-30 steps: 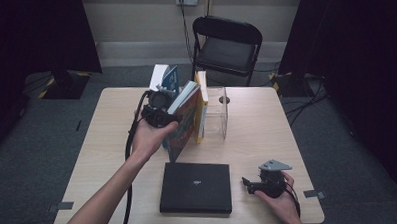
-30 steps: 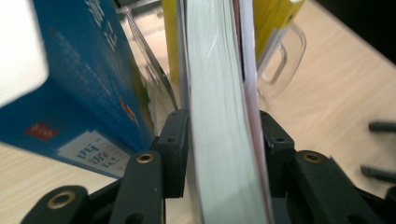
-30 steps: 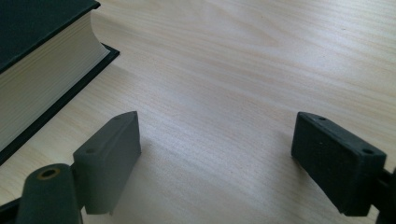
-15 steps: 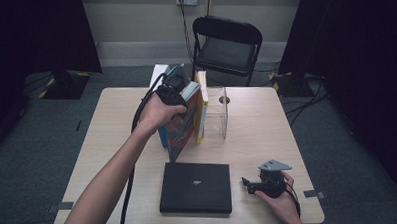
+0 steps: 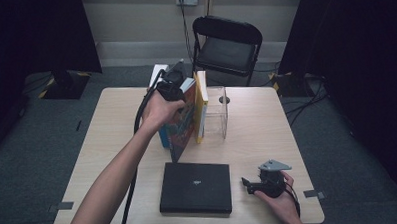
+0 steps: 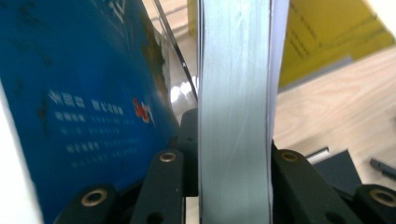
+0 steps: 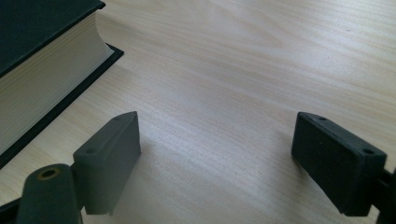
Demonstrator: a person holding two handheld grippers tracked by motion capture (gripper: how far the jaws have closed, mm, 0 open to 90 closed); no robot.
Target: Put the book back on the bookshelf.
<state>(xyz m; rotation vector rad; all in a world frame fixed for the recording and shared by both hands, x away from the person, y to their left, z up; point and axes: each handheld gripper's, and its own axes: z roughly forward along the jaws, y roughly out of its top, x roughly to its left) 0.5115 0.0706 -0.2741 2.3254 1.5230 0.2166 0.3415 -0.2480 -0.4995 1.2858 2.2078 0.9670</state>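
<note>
The left gripper [image 5: 173, 88] had just been closing and clenched the page edge of a colourful book [image 6: 233, 112] between its jaws. That book leaned among upright books beside a clear stand [image 5: 217, 111], far on the table [image 5: 267, 134].

The blue cover [image 6: 84, 93] in the left gripper view bears several rows of small pale characters and a small red mark, all too blurred to read. In the high view the black book [image 5: 195, 187] lying flat on the table has a tiny pale emblem at its centre, too small to make out.
</note>
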